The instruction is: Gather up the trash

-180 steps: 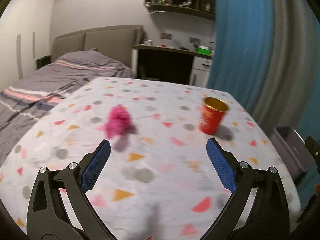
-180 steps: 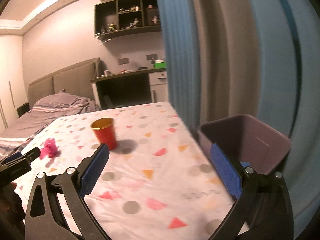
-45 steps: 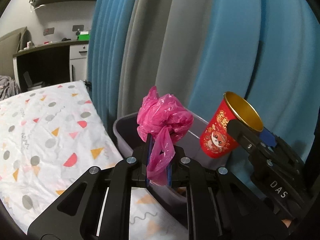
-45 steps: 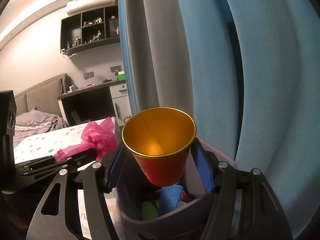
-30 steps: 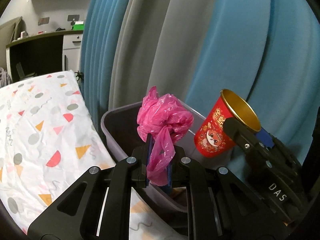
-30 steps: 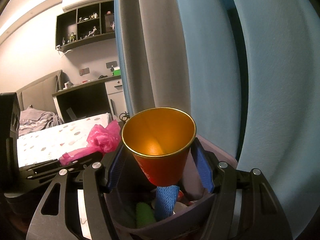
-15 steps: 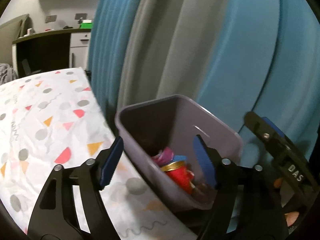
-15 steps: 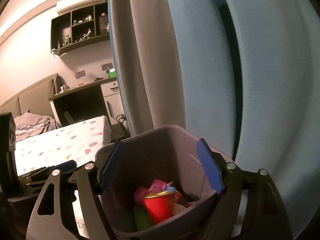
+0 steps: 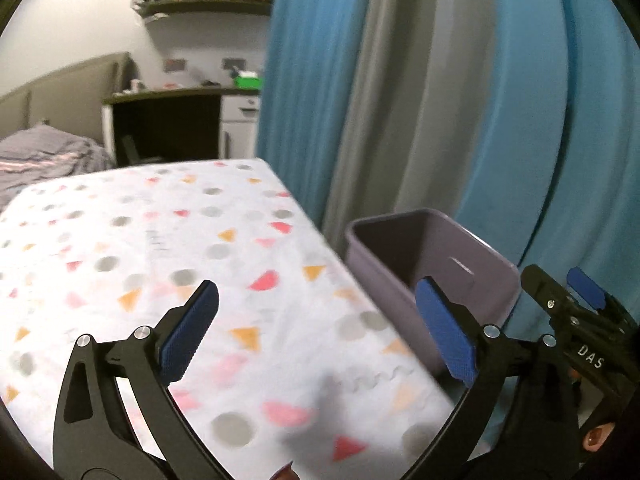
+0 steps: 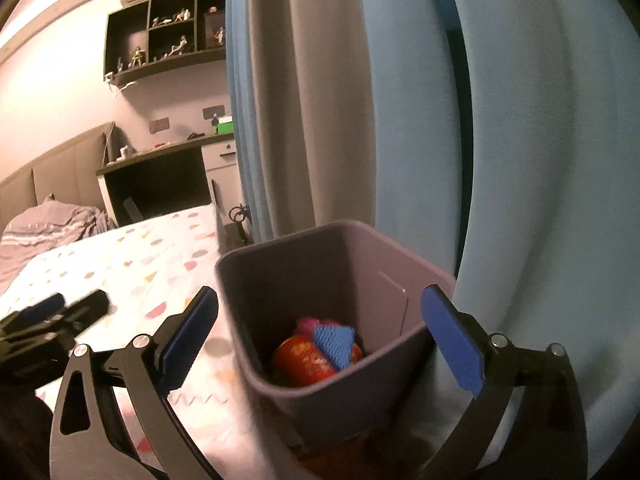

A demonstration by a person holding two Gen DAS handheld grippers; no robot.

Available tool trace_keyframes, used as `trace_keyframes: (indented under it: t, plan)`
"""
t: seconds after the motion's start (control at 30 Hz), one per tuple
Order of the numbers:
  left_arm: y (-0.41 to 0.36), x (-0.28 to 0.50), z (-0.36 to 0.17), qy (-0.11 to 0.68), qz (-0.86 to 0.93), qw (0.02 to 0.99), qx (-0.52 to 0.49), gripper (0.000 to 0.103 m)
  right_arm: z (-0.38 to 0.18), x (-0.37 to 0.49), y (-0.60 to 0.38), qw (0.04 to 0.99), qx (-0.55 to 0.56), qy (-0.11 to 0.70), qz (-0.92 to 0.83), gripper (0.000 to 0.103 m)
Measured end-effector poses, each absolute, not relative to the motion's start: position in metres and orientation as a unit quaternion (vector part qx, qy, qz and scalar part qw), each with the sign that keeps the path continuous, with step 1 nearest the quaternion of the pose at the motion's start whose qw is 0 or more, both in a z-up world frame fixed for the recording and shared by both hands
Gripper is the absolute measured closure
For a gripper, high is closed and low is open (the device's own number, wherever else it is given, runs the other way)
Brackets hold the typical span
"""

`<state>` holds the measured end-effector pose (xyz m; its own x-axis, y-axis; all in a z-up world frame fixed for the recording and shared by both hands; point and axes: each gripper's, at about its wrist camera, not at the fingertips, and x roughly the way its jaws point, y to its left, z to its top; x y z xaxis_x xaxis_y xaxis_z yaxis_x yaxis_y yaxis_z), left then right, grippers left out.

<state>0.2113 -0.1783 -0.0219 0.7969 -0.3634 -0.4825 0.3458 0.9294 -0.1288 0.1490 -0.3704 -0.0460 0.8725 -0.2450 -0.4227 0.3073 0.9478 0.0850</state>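
A grey-purple trash bin (image 10: 384, 264) stands beside the table's right edge; it also shows in the left wrist view (image 9: 472, 272). Inside it lie the red cup (image 10: 300, 362), a pink plastic bag (image 10: 308, 324) and a blue mesh piece (image 10: 334, 340). My right gripper (image 10: 320, 332) is open and empty, its blue pads (image 10: 452, 344) straddling the bin from above. My left gripper (image 9: 320, 332) is open and empty over the table's right part, left of the bin. The right gripper shows in the left wrist view (image 9: 580, 300).
The table (image 9: 140, 248) has a white cloth with coloured dots and triangles. Blue and grey curtains (image 9: 440, 80) hang behind the bin. A bed (image 9: 40, 160), a dark desk (image 9: 168, 124) and wall shelves (image 10: 168, 28) stand at the back.
Both grippers opened and let the pink bag and red cup fall into the bin. The left gripper has since drawn back left over the table; the right one has pulled back slightly.
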Motion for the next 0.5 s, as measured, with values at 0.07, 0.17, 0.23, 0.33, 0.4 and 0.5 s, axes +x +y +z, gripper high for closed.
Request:
trace_keyframes:
  t: [0.07, 0.17, 0.23, 0.33, 0.4, 0.5]
  plan:
    - [-0.163, 0.197, -0.019, 0.248, -0.166, 0.954, -0.010, 0.006, -0.047, 0.141, -0.360, 0.964, 0.072, 0.212, -0.143, 0.006]
    - [-0.142, 0.179, -0.017, 0.244, -0.141, 0.959, -0.011, 0.006, -0.046, 0.129, -0.340, 0.964, 0.072, 0.219, -0.135, 0.006]
    - [-0.129, 0.166, -0.015, 0.243, -0.138, 0.960, -0.004, 0.006, -0.043, 0.121, -0.329, 0.964, 0.073, 0.219, -0.129, 0.006]
    - [-0.112, 0.151, -0.013, 0.245, -0.131, 0.961, 0.008, 0.006, -0.037, 0.107, -0.311, 0.966, 0.071, 0.213, -0.124, 0.006]
    - [-0.102, 0.141, -0.012, 0.249, -0.132, 0.960, 0.004, 0.006, -0.032, 0.097, -0.299, 0.969, 0.070, 0.206, -0.119, 0.006]
    - [-0.085, 0.127, -0.009, 0.252, -0.123, 0.960, 0.001, 0.006, -0.026, 0.083, -0.284, 0.972, 0.066, 0.196, -0.112, 0.006]
